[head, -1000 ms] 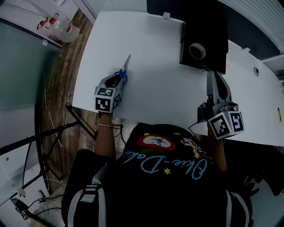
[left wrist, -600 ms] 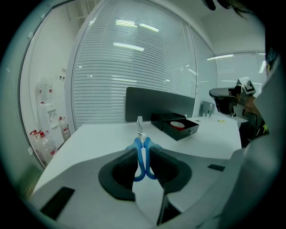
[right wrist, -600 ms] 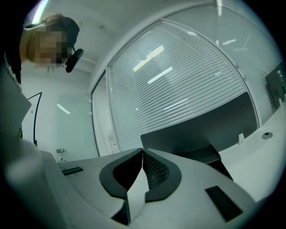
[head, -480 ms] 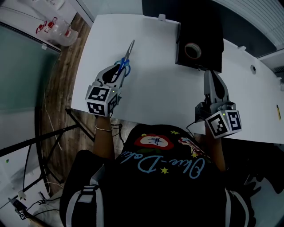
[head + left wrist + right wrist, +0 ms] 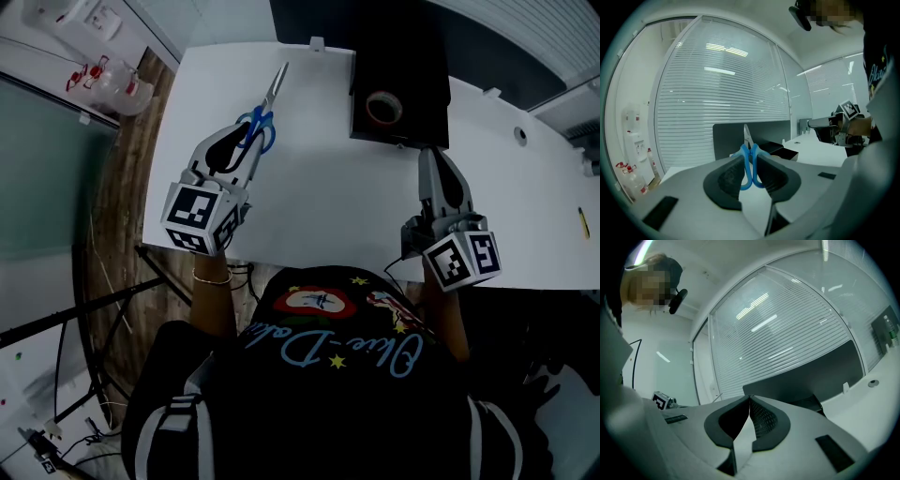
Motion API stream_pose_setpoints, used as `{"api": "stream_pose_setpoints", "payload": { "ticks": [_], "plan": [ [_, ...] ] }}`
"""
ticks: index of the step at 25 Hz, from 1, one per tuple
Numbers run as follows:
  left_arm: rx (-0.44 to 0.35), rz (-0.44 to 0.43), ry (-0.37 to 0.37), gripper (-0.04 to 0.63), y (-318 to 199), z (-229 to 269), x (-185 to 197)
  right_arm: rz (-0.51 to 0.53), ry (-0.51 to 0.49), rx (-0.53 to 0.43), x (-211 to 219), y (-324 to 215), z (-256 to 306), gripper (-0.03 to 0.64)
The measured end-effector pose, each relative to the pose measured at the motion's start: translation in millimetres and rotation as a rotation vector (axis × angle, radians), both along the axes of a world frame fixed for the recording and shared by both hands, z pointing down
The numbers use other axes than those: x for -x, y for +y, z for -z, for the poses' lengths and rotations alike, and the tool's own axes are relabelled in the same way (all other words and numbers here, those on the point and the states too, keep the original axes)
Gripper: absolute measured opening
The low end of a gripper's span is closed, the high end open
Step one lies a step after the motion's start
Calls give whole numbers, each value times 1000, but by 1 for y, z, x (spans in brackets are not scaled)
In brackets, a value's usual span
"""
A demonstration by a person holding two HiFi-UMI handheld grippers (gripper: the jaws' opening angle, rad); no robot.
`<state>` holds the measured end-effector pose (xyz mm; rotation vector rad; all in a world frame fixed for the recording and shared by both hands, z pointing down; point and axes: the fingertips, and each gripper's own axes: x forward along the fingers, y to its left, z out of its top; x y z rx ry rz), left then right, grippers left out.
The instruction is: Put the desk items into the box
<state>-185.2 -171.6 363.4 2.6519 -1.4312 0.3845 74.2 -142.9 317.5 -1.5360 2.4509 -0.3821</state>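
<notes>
Left claw (image 5: pixel 248 142) clamped on scissors (image 5: pixel 274 94) handles, blades forward. Carry level over box (image 5: pixel 417 56), drop beside tape roll (image 5: pixel 383 109). Right claw (image 5: pixel 427 157) closed, empty; keep clear.

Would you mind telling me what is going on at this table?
A person's left tongs are clamped on blue-handled scissors, held above the white table. The right tongs are shut and empty, near the black box, which already holds a tape roll. The scissors are not yet in the box.
</notes>
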Motion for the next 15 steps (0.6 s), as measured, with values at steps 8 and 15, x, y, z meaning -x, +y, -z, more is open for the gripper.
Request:
{"api": "stream_pose_setpoints", "payload": {
  "ticks": [8,15],
  "plan": [
    [-74,-68,21,117,-1,31,-32,-50,-9,-9,-23,7,2,14],
    [-96,-124,44,117,-1,43,-57,-109,-15,-11,-47,18,4,14]
  ]
}}
